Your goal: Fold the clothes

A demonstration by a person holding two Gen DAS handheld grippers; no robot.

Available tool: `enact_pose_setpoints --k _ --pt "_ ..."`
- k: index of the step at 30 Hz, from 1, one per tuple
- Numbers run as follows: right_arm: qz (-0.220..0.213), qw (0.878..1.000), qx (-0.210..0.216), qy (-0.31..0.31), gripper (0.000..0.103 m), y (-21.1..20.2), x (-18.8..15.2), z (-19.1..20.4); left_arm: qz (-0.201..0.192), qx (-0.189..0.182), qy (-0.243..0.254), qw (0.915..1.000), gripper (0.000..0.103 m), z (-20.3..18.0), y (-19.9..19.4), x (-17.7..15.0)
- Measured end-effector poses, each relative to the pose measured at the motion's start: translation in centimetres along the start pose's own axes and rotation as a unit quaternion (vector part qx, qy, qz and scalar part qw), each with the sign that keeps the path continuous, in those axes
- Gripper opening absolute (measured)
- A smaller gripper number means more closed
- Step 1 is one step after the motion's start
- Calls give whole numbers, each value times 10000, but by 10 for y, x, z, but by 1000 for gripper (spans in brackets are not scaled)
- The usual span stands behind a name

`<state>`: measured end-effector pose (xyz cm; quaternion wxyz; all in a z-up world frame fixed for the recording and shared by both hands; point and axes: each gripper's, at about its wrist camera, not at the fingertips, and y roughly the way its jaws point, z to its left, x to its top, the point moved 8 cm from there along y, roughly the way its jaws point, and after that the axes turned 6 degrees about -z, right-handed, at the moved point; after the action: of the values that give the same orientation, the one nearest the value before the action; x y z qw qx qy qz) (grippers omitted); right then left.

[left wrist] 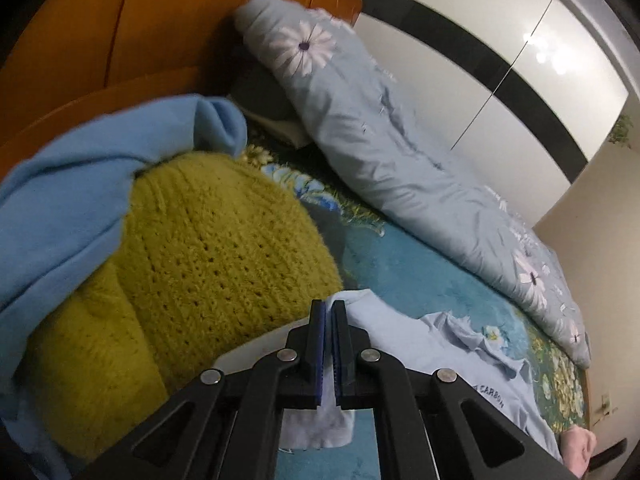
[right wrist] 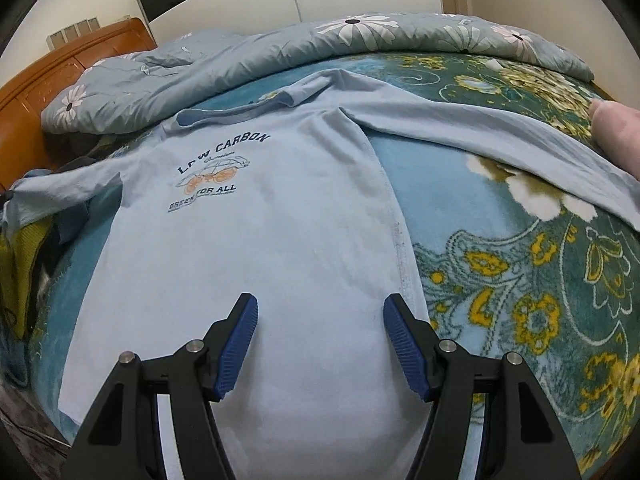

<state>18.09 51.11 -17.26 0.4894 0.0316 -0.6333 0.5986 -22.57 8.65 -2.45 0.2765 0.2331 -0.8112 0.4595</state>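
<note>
A light blue long-sleeve shirt [right wrist: 280, 208] printed "Low Carbon" lies spread front-up on the bed. Its right sleeve [right wrist: 500, 140] stretches out to the right. My right gripper [right wrist: 320, 312] is open and empty, low over the shirt's lower body near the hem. My left gripper [left wrist: 329, 312] is shut on a fold of the shirt's pale fabric [left wrist: 324, 420], at the sleeve on the shirt's left side; the shirt [left wrist: 460, 364] trails off to the right in that view.
A heap of an olive-green knit sweater [left wrist: 192, 248] and a blue fleece garment [left wrist: 72, 200] lies close on the left. A grey floral duvet [right wrist: 240, 60] is bunched along the far side. A pink item [right wrist: 618, 132] sits at right. Wooden headboard [left wrist: 140, 32].
</note>
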Motion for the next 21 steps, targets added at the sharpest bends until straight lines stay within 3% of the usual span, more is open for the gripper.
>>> enact_pose_setpoints --k 2,4,6,11,12,17,19,21 --pt "22 10000 19 -34 67 1 3 0 103 -9 177 9998 5 -9 7 -4" --pt "21 9999 72 -86 67 0 9 -2 146 -42 545 9984 13 -30 14 -10" --pt "-20 9998 124 -140 67 -1 21 -6 189 -75 912 9956 38 -52 21 -15" --pt "-202 9990 182 -364 67 1 72 -13 296 -157 1823 9827 56 -105 39 -29" --pt "-246 9986 193 -426 67 3 85 -13 317 -173 2004 9790 61 -116 42 -32" --pt "-369 9898 147 -1367 67 32 144 3 420 -253 2895 9559 61 -169 60 -46" --pt "-235 9844 63 -1743 67 55 160 2 760 -244 3215 9435 61 -189 93 -70" --pt "-110 9783 -120 -2068 67 78 173 -4 908 -117 3685 9251 61 -210 127 -93"
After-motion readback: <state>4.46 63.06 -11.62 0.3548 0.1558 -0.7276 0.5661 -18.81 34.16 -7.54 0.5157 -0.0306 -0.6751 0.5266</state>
